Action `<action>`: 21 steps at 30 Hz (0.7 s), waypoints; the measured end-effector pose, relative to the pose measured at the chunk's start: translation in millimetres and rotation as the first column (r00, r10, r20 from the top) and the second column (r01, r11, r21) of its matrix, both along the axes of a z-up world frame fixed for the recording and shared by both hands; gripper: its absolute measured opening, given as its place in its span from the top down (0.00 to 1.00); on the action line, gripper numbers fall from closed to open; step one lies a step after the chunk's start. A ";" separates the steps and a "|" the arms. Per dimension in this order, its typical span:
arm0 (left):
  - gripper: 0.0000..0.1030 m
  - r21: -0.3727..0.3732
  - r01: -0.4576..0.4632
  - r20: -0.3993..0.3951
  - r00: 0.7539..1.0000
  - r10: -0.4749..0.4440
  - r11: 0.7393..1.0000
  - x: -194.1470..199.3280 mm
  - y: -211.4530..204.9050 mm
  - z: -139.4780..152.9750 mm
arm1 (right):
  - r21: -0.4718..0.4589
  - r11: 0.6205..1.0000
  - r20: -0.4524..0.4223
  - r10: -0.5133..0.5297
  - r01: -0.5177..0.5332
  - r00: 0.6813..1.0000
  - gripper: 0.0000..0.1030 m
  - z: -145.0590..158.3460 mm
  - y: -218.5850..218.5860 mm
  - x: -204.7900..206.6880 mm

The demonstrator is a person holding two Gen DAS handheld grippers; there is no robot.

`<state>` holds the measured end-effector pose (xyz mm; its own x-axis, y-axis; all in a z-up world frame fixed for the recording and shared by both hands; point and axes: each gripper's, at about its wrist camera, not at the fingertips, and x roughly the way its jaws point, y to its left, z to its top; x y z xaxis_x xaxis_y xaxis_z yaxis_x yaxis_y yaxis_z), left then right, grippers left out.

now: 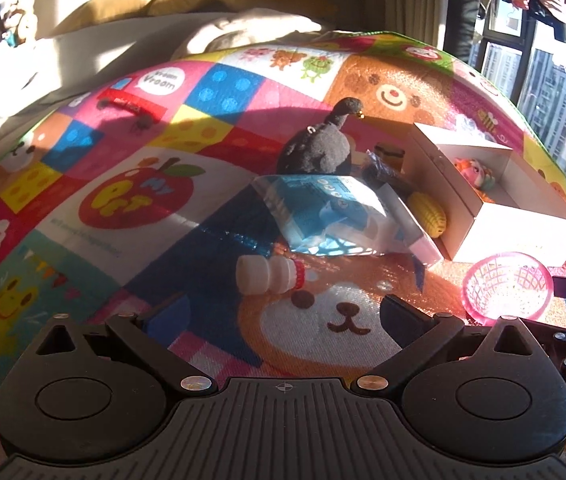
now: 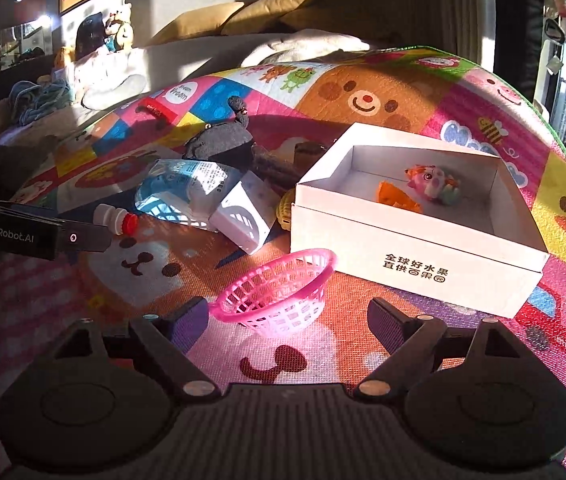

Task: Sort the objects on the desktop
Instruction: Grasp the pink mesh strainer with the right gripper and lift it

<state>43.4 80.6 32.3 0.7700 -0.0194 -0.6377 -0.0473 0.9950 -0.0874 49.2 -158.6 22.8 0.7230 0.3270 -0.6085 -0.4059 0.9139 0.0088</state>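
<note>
A white cardboard box (image 2: 415,248) stands open on the colourful play mat, with a small pink-and-green toy figure (image 2: 435,184) and an orange piece (image 2: 395,196) inside. A pink plastic basket (image 2: 279,292) lies tilted just ahead of my right gripper (image 2: 289,320), whose jaws are open and hold nothing. My left gripper (image 1: 279,316) is open too, above the mat, and a small white bottle with a red cap (image 1: 271,274) lies just beyond its fingers. Behind it are a blue-and-white packet (image 1: 323,208), a yellow toy corn (image 1: 429,212) and a dark plush toy (image 1: 319,148).
The left gripper's body (image 2: 31,232) enters the right wrist view from the left. A white carton (image 2: 243,216) leans under the packet. A sofa with cushions (image 2: 235,16) lies beyond the mat, and windows (image 1: 543,92) are on the right.
</note>
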 end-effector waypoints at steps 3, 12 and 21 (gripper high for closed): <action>0.00 0.000 0.002 -0.006 1.000 -0.002 1.000 1.1 0.1 -1.4 | 0.085 0.996 -0.041 -0.038 0.042 0.998 0.15 -1.8 -5.1 8.0; 0.00 0.002 0.053 0.013 0.999 -0.053 0.999 0.9 -3.2 -2.8 | 0.036 0.996 -0.104 -0.083 0.087 0.991 0.86 -6.0 -28.9 6.3; 0.00 0.082 0.043 0.052 0.998 -0.047 0.996 21.6 -11.5 -6.8 | -0.025 0.972 -0.014 -0.233 0.233 0.972 0.56 5.9 -79.1 -15.0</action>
